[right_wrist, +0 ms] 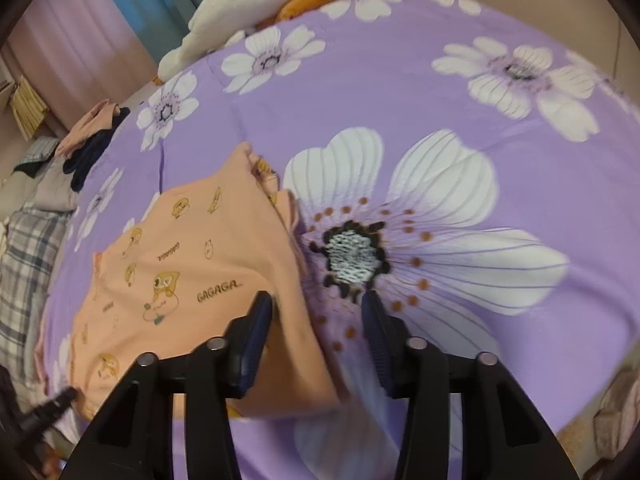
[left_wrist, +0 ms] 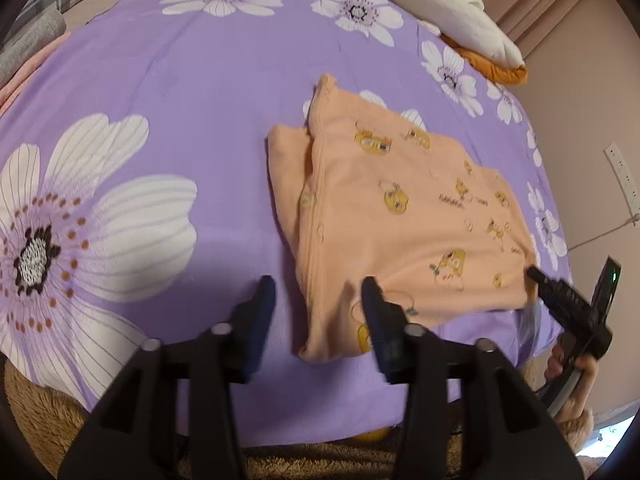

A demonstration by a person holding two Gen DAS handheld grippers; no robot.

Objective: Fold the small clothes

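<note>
A small peach garment with yellow cartoon prints (left_wrist: pixel 404 216) lies partly folded on the purple flowered bedspread (left_wrist: pixel 200 92). It also shows in the right wrist view (right_wrist: pixel 200 272). My left gripper (left_wrist: pixel 318 292) is open and empty, its fingers straddling the garment's near left corner. My right gripper (right_wrist: pixel 316 308) is open and empty over the garment's other near corner. The right gripper's tip (left_wrist: pixel 538 274) shows at the garment's right corner in the left wrist view. The left gripper's tip (right_wrist: pixel 60 398) shows at the lower left of the right wrist view.
A cream and orange blanket (left_wrist: pixel 452 12) lies at the bed's far edge. A pile of dark and peach clothes (right_wrist: pixel 92 140) and a plaid cloth (right_wrist: pixel 28 248) sit at the bed's side. A brown fluffy rug (left_wrist: pixel 320 460) lies below the near edge.
</note>
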